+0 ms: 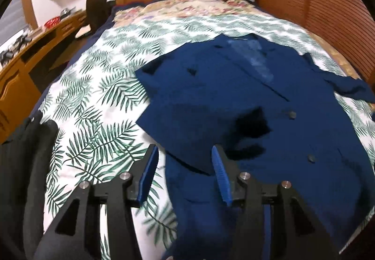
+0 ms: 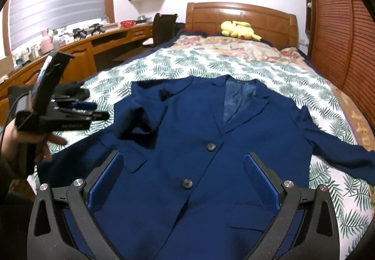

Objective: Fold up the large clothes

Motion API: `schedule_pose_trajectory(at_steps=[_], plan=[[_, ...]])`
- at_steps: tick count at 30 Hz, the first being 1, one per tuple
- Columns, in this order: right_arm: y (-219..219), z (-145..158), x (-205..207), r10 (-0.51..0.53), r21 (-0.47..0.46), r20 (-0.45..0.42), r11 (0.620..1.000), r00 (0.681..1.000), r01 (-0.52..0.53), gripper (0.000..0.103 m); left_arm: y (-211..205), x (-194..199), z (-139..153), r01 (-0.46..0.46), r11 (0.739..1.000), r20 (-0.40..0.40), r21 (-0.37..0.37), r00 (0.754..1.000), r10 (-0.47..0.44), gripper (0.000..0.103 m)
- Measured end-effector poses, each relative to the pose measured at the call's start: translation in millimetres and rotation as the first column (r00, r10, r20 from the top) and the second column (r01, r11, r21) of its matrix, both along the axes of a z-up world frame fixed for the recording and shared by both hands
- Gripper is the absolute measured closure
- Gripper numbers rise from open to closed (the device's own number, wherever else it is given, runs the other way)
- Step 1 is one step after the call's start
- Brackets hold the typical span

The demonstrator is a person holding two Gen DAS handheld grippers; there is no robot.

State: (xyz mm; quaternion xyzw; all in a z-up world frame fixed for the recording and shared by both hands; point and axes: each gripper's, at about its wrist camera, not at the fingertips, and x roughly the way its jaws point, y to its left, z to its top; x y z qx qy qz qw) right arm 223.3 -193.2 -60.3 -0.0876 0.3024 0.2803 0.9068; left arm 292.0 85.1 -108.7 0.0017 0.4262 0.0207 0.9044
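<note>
With both sets of fingers spread and empty, left gripper [image 1: 184, 154] and right gripper [image 2: 182, 164] above the blue jacket [image 2: 211, 143], I should pinch its folded sleeve [image 1: 187, 105] edge cleanly.

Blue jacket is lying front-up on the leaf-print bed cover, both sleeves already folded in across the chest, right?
Not quite. Only one sleeve is folded in across the chest; the other sleeve lies spread out to the side on the bed cover. The right wrist view shows it. The jacket is indeed lying front-up, buttons showing.
</note>
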Motion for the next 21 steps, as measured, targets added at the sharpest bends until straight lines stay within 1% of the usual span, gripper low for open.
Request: schedule_pose_trajectory(at_steps=[2,5,8,10,12,13,16,18,20,21], plan=[[1.4,-5.5,1.4,0.002,-0.006,-0.012,1.000,1.000,-0.002,0.000,10.1,10.4,-6.9,-0.017,0.999,-0.021,-0.029,1.000,0.017,0.056],[5.2,-14.7,4.1,-0.001,-0.027,-0.025,1.000,1.000,0.000,0.000,20.4,24.9,-17.1,-0.022,0.993,-0.060,-0.112,0.998,0.016,0.056],[6.4,-22.9,6.5,-0.005,-0.050,-0.032,0.999,0.999,0.003,0.000,26.1,36.2,-25.0,-0.047,0.991,-0.089,-0.128,0.995,0.036,0.056],[7.2,-28.0,7.8,-0.010,-0.065,-0.035,0.998,0.999,0.007,0.000,31.4,42.3,-30.9,-0.071,0.985,-0.112,-0.157,0.992,0.054,0.056],[8.0,-30.5,8.7,-0.011,-0.071,-0.038,0.997,0.999,0.008,0.000,36.9,46.9,-37.3,-0.091,0.972,-0.137,-0.215,0.989,0.062,0.056],[8.7,-31.3,8.7,-0.012,-0.074,-0.037,0.997,0.999,0.009,0.000,37.4,48.4,-39.3,-0.096,0.969,-0.146,-0.228,0.987,0.064,0.056],[10.3,-32.5,8.6,-0.009,-0.080,-0.036,0.997,0.999,0.006,0.000,35.7,51.1,-45.4,-0.119,0.965,-0.166,-0.234,0.983,0.081,0.056],[11.0,-33.3,7.8,-0.007,-0.085,-0.034,0.996,0.999,0.004,0.000,34.2,49.9,-45.1,-0.138,0.962,-0.157,-0.236,0.982,0.102,0.057],[10.9,-34.2,8.7,-0.009,-0.092,-0.033,0.996,0.999,0.005,0.000,31.6,49.7,-43.6,-0.128,0.963,-0.147,-0.236,0.985,0.095,0.057],[10.9,-34.5,8.7,-0.010,-0.094,-0.032,0.996,0.999,0.007,0.000,30.3,50.4,-43.1,-0.117,0.965,-0.145,-0.235,0.986,0.084,0.059]])
